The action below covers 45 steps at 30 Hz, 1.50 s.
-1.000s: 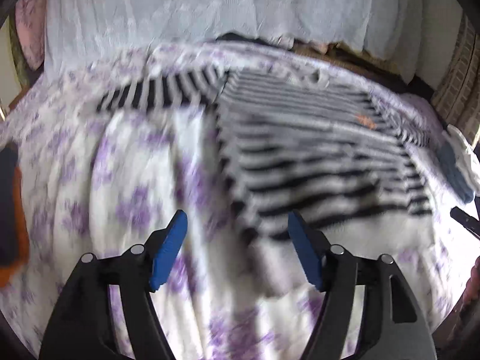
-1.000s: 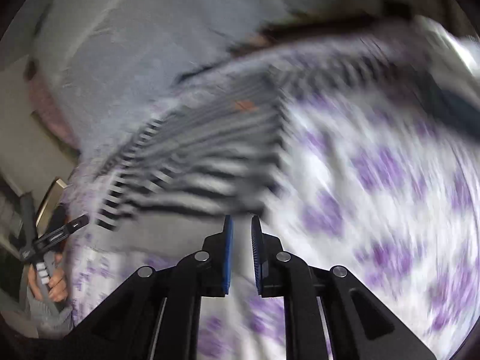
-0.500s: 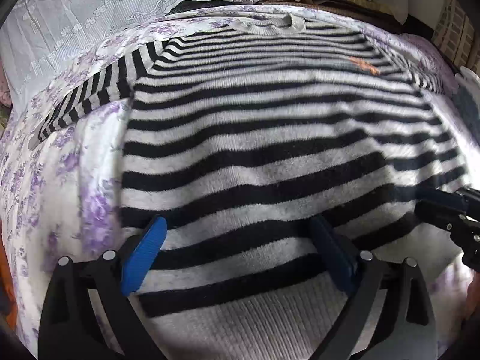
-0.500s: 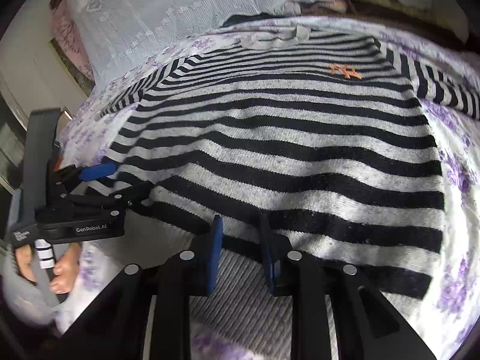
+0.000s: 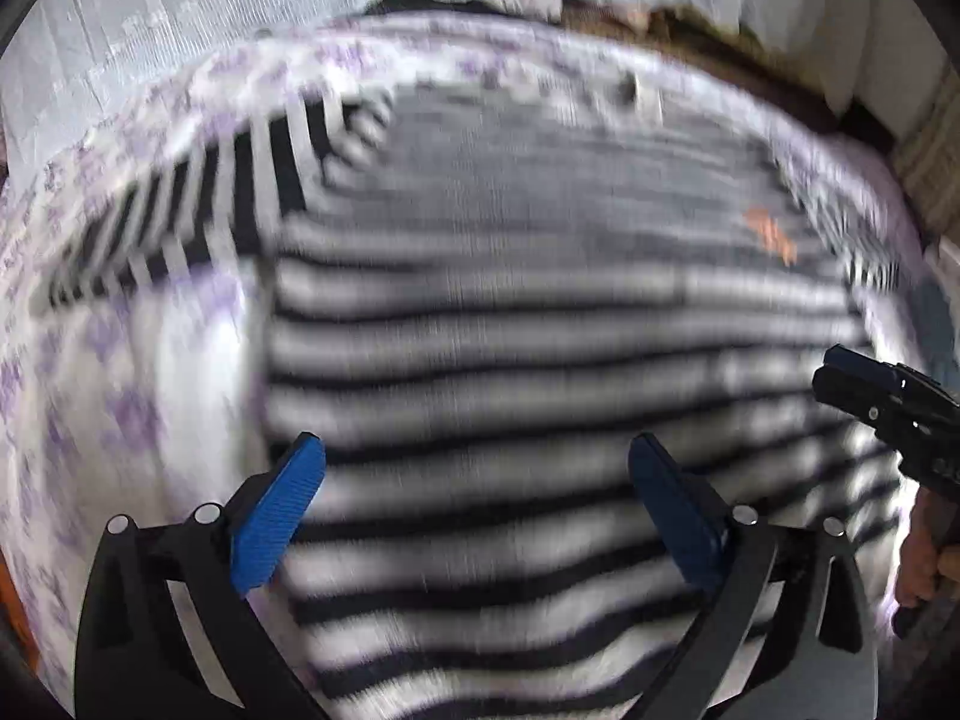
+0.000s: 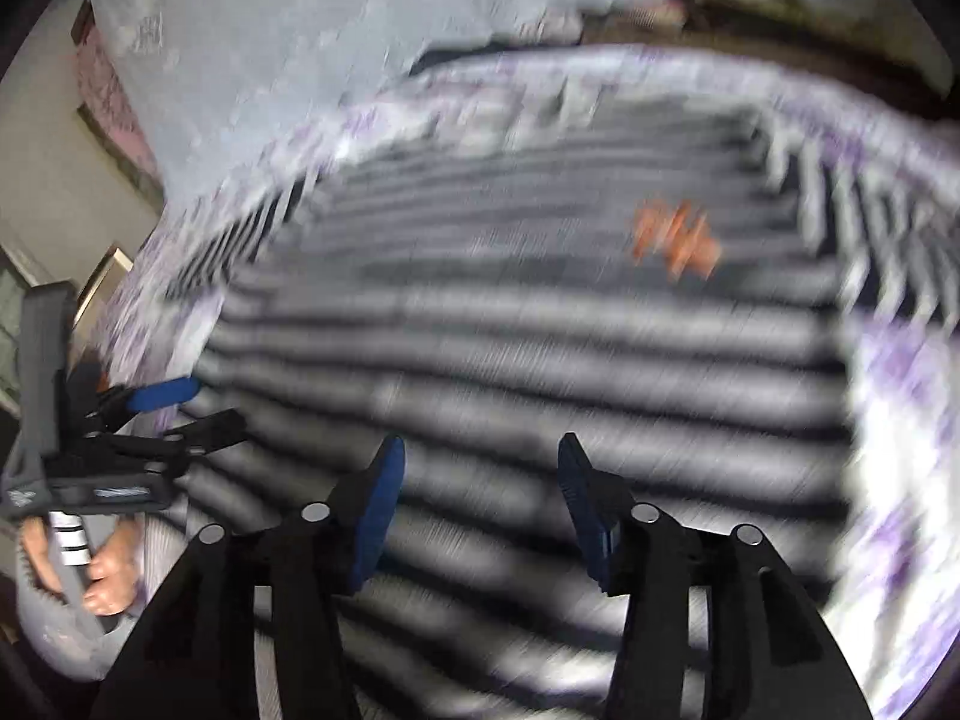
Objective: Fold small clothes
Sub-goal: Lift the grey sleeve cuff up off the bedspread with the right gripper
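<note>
Lying spread flat on a bedsheet (image 5: 138,396) printed with purple flowers, the black-and-white striped sweater (image 5: 540,360) fills the middle of both wrist views, its body towards the cameras and its neck at the far edge. One sleeve (image 5: 180,222) runs out to the left in the left wrist view, and the other sleeve (image 6: 882,240) runs out to the right in the right wrist view. A small orange mark (image 6: 675,237) sits on the chest, on the right side of the garment as seen.

The left gripper (image 5: 477,480) hangs over the lower left part of the sweater with its jaws spread wide, having just been opening; its blue pads (image 5: 279,513) frame a band of stripes, the left pad close to the garment's left edge, and nothing is pinched between them. The right gripper (image 6: 480,495) hangs over the lower part of the sweater further to the right, its jaws partly apart and likewise just opening, with striped knit showing in the gap but no fabric gripped.

Both frames are smeared by motion, so whether either set of fingertips brushes the knit is hard to tell; they seem to be just above it. Each gripper appears at the side of the other's view, held by a hand (image 6: 105,576). A pale lace cloth (image 5: 300,12) hangs beyond the bed's far edge.
</note>
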Each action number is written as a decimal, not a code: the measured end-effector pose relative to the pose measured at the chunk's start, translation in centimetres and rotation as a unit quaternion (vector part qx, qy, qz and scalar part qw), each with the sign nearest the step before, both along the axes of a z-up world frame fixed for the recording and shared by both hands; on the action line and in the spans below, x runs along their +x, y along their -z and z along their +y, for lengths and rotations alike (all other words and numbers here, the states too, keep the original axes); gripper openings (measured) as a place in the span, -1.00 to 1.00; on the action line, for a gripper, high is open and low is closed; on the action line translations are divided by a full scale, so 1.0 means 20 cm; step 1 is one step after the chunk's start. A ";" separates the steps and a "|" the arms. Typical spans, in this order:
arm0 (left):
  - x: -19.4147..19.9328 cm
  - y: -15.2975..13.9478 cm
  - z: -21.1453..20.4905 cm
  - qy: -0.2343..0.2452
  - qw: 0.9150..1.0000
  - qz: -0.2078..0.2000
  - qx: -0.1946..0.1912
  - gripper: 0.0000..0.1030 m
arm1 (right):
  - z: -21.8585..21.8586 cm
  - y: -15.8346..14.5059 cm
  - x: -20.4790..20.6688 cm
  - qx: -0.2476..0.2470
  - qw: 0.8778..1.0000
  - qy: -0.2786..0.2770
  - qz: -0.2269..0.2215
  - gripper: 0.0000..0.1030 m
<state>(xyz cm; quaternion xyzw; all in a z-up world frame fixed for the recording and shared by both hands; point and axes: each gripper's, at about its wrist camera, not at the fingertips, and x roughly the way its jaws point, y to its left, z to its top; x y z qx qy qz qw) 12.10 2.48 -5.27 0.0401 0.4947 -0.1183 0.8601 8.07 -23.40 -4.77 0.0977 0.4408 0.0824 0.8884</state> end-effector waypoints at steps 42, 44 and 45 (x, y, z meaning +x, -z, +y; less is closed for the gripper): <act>0.41 0.11 -0.78 0.036 0.996 -0.012 0.085 0.92 | -1.10 0.14 0.13 0.074 0.963 0.257 -0.039 0.46; 0.43 0.19 -0.87 0.038 0.993 -0.003 0.110 0.92 | -1.17 0.26 0.15 0.102 0.960 0.259 -0.013 0.41; 0.42 0.21 -0.90 0.034 0.992 -0.017 0.124 0.92 | -1.18 0.25 0.14 0.097 0.962 0.256 -0.024 0.35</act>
